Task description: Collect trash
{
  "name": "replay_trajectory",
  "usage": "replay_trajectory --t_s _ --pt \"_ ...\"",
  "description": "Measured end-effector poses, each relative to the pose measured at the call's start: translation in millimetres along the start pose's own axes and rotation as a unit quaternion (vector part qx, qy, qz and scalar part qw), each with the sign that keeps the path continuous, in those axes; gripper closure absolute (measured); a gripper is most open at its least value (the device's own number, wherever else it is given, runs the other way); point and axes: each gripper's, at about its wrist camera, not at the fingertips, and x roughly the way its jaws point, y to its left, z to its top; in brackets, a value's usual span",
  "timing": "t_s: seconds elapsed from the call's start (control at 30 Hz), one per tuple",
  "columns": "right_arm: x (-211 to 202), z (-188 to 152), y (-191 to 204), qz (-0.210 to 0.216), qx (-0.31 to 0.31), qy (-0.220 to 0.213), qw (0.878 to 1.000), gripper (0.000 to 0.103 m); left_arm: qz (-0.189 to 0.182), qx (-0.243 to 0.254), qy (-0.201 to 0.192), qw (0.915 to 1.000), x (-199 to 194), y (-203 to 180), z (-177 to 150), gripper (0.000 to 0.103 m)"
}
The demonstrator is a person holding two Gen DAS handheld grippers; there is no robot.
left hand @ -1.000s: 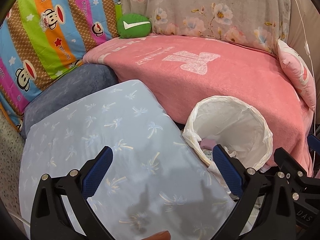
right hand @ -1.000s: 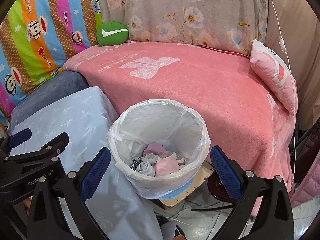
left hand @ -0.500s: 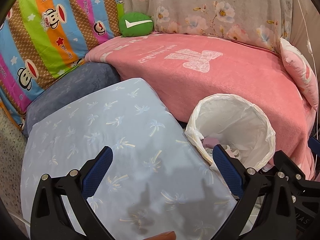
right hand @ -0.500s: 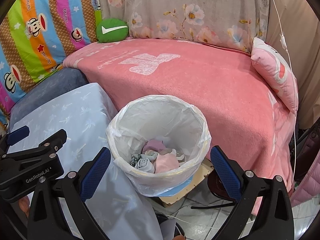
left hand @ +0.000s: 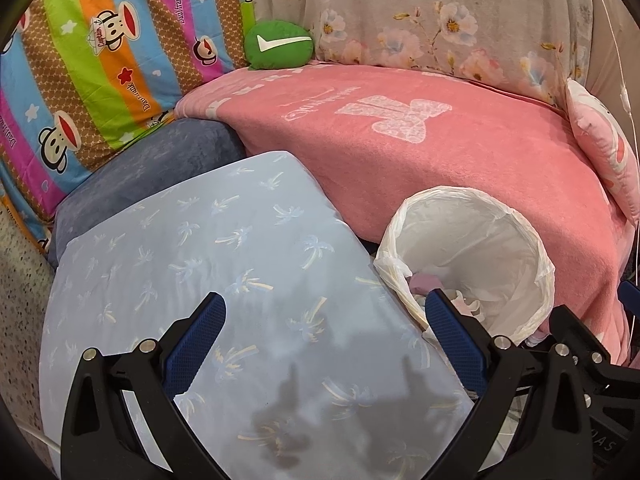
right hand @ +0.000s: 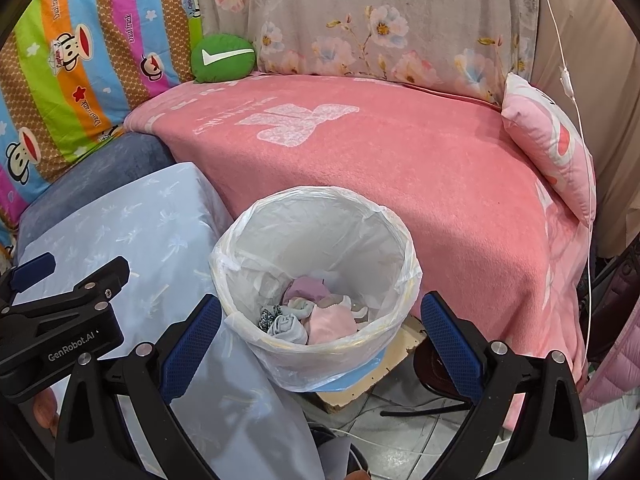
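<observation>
A round bin lined with a white plastic bag (right hand: pixel 320 208) (left hand: pixel 536 248) stands on the floor between a light blue cloth-covered surface (left hand: pixel 208 264) (right hand: pixel 132 224) and a pink-blanketed couch. Crumpled pink, grey and patterned pieces of trash (right hand: pixel 312 314) lie in its bottom. My right gripper (right hand: pixel 320 328) hangs open just above the bin's near rim, nothing between its blue pads. My left gripper (left hand: pixel 324 332) is open over the blue cloth, to the left of the bin, and empty. The left gripper's black body (right hand: pixel 60 320) shows at the left of the right wrist view.
A pink blanket (right hand: pixel 400 148) covers the couch seat behind the bin. A green round cushion (right hand: pixel 222 58), a striped cartoon pillow (left hand: pixel 88 60), a floral back cushion and a pink pillow (right hand: pixel 548 140) line it. Tiled floor with cables (right hand: pixel 400 432) lies beneath.
Both grippers have drawn back and risen a little, so the bin sits slightly lower and farther in each view. Both stay open and empty.
</observation>
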Motion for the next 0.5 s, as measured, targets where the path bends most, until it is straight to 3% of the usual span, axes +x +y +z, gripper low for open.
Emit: replay_trajectory --t_s 0.5 --pt "3.1 -1.8 0.4 -0.001 0.000 0.003 1.000 0.006 0.003 0.000 0.001 1.0000 0.5 0.0 -0.8 0.007"
